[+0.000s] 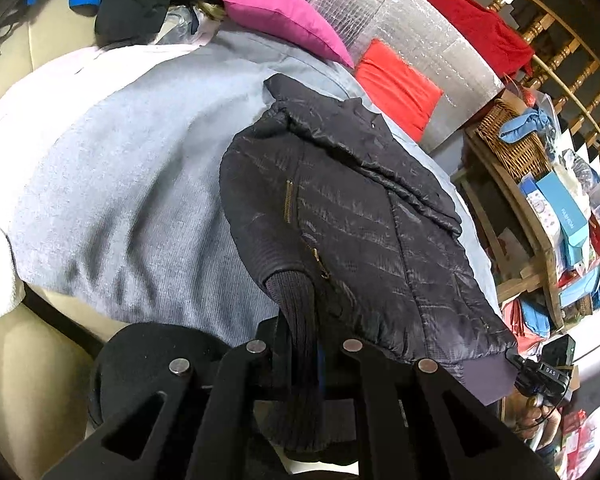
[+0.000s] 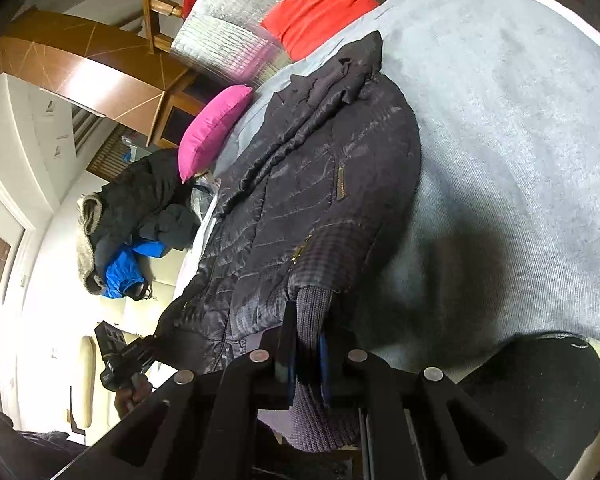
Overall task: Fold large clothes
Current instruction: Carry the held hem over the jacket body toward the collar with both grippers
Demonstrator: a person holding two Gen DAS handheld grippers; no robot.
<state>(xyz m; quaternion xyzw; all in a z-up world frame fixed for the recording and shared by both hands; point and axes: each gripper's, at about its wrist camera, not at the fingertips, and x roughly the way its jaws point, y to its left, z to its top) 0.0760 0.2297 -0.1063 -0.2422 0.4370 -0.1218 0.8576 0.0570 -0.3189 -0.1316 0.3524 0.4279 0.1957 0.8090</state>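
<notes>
A dark quilted puffer jacket point(image 1: 352, 216) lies on a light blue-grey blanket point(image 1: 120, 184), collar toward the cushions; it also shows in the right wrist view point(image 2: 300, 200). My left gripper point(image 1: 306, 344) is shut on a ribbed knit sleeve cuff point(image 1: 296, 312) of the jacket at its near edge. My right gripper point(image 2: 308, 356) is shut on the other ribbed cuff point(image 2: 314, 316). The other gripper shows at the jacket's hem corner in each view, in the left wrist view point(image 1: 548, 372) and in the right wrist view point(image 2: 120, 356).
A pink cushion point(image 1: 284, 16), a red cushion point(image 1: 396, 84) and a silver quilted mat point(image 1: 412, 40) lie at the blanket's far end. A heap of dark and blue clothes point(image 2: 136, 232) sits on the cream sofa. A cluttered wooden shelf point(image 1: 540, 200) stands on the right. A black round object point(image 2: 540, 392) lies near.
</notes>
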